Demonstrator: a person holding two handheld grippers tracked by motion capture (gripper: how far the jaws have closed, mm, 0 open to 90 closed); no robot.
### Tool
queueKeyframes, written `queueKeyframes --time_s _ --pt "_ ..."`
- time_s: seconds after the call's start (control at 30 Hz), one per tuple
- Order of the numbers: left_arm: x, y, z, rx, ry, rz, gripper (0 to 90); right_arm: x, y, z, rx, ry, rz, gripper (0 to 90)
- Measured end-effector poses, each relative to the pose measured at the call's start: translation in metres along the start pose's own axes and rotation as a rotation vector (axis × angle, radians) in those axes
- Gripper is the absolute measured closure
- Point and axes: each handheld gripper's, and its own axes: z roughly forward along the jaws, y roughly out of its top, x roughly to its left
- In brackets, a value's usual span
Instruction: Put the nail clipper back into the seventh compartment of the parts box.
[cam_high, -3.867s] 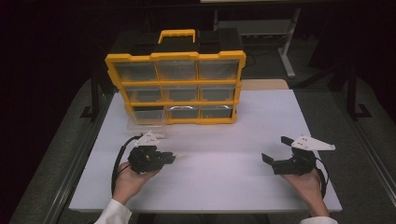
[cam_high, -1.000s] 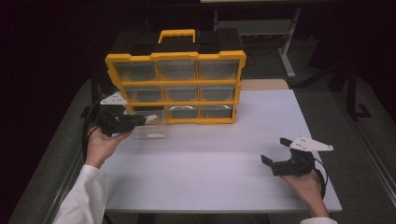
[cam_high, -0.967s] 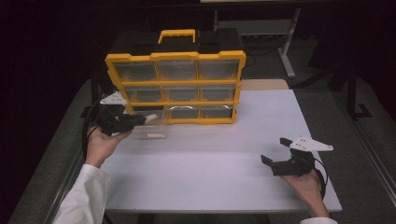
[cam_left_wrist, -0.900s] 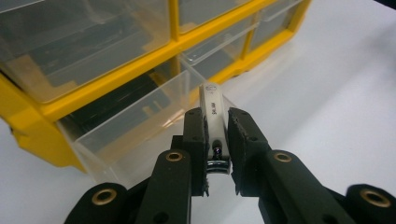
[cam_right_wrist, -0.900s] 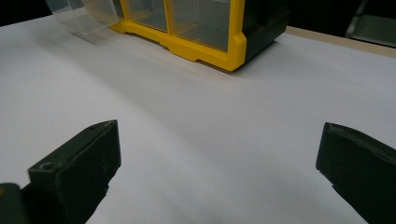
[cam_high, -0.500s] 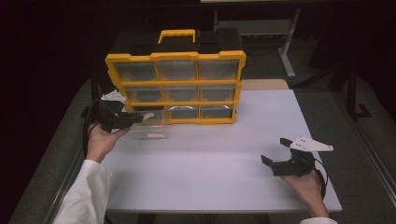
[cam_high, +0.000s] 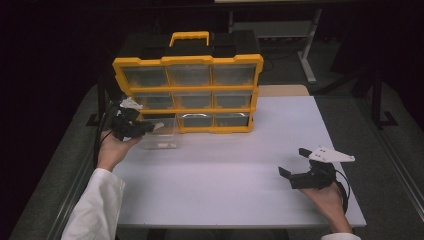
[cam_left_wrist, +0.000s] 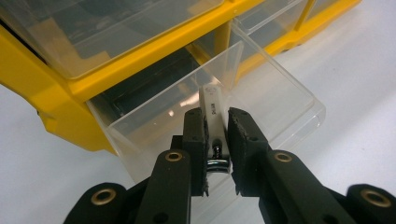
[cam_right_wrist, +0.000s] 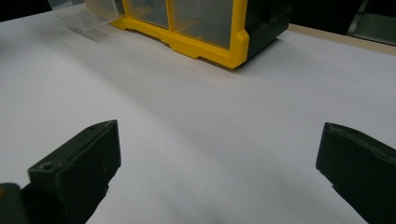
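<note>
The left gripper is clamped on a small white stick with a metal end, holding it just above the clear drawer that is pulled out of the bottom-left slot of the yellow organizer. In the high view the same left gripper sits at the drawer's left side, on the white table. The right gripper rests well apart near the table's front right, its jaws wide and holding nothing. The stick looks to be on its way into the drawer, and several things could spoil that. It is pinched near its lower end, so most of its length stands free beyond the pads; a knock against the drawer's near wall could twist it in the grip or flick it out onto the table. The drawer hangs partly out of its slot with nothing steadying it, so a downward push on its rim could tip it or pull it free. Letting go too high could make the stick bounce off the hard plastic and over the low front wall.
</note>
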Motion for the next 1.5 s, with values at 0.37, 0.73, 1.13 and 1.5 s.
queueKeyframes --time_s 0.37,0.73,1.13,1.5 --pt "0.005 -0.001 -0.014 -0.084 -0.059 -0.081 46.3 0.001 0.000 0.000 0.001 -0.001 -0.004 0.0" --pt "-0.005 -0.003 -0.026 -0.148 -0.118 -0.089 25.0 0.001 0.000 0.001 0.001 -0.001 -0.002 0.0" --pt "-0.007 -0.013 -0.030 -0.181 -0.161 -0.139 5.8 0.001 0.000 0.001 0.000 -0.001 -0.003 0.0" --pt "-0.014 -0.030 -0.038 -0.292 -0.148 -0.133 0.0 0.001 0.000 0.000 -0.001 -0.003 0.000 0.0"
